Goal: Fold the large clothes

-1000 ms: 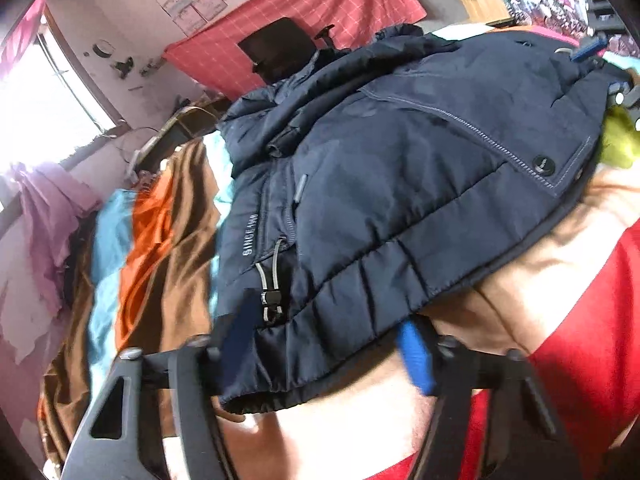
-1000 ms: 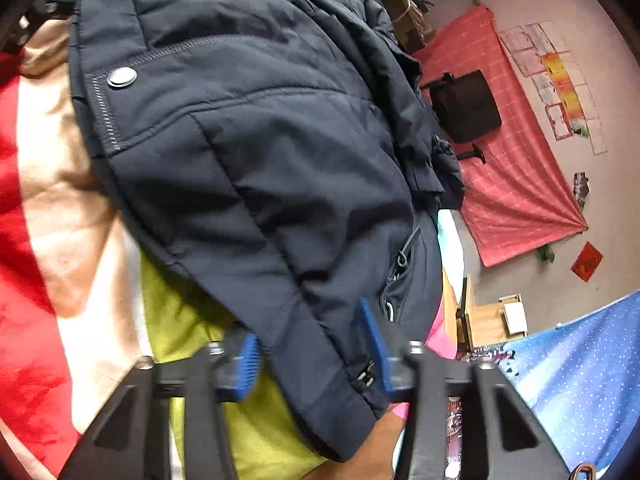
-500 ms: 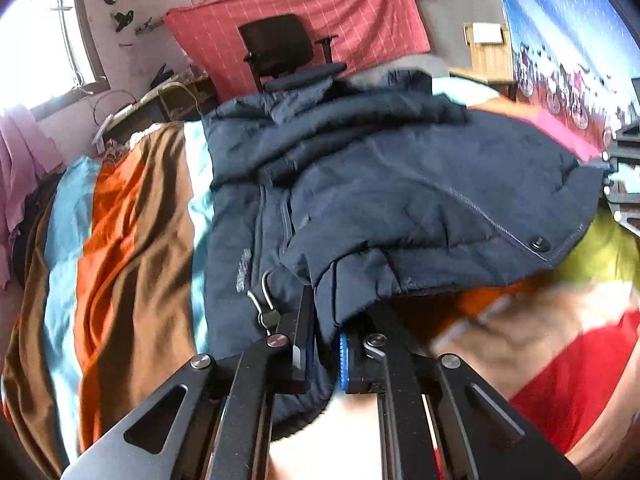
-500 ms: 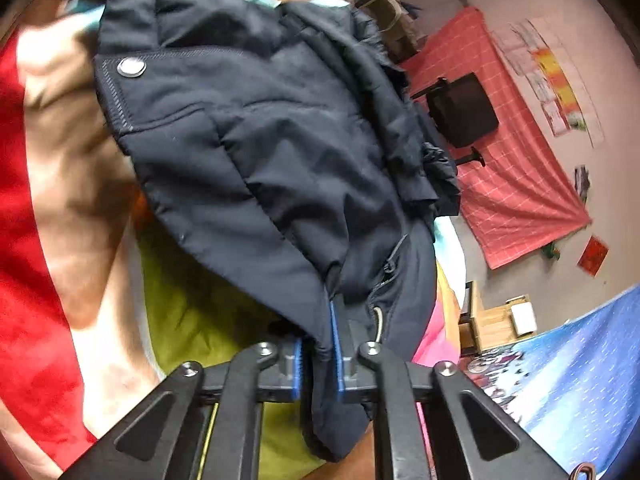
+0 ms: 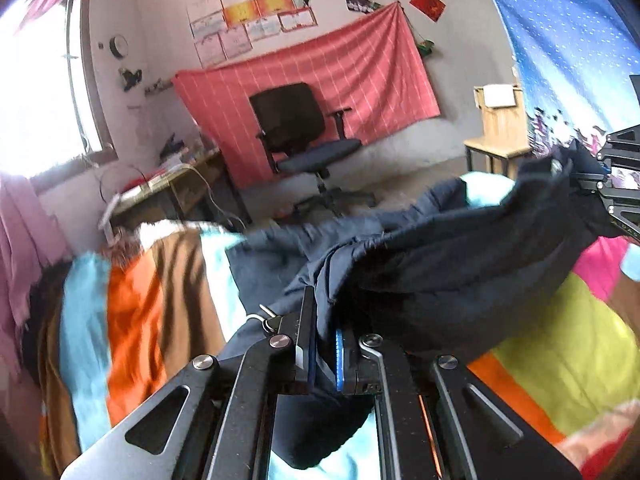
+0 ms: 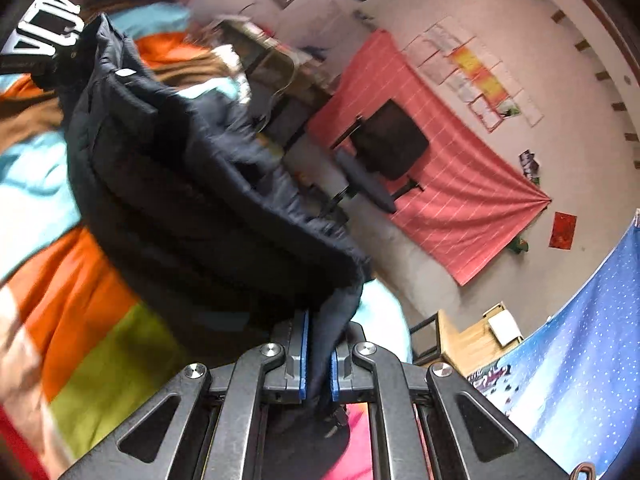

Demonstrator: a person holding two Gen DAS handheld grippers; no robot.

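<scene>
A dark navy padded jacket (image 5: 432, 264) hangs lifted above the striped bedspread (image 5: 132, 312), stretched between both grippers. My left gripper (image 5: 323, 354) is shut on one corner of the jacket's hem. My right gripper (image 6: 318, 356) is shut on the other corner of the jacket (image 6: 192, 184). In the left wrist view the right gripper (image 5: 618, 168) shows at the far right edge, holding the cloth. In the right wrist view the left gripper (image 6: 40, 44) shows at the upper left. The jacket's far part still trails on the bed.
The bedspread (image 6: 80, 320) has orange, brown, light blue, lime and red stripes. A black office chair (image 5: 304, 136) stands before a red cloth on the wall. A cluttered desk (image 5: 168, 188) is left of it, a wooden stand (image 5: 500, 128) right, and pink cloth (image 5: 24, 240) hangs at the left.
Both grippers went from open around the jacket's hem to shut on it. They have lifted the hem off the bed and swung it up toward the room.
</scene>
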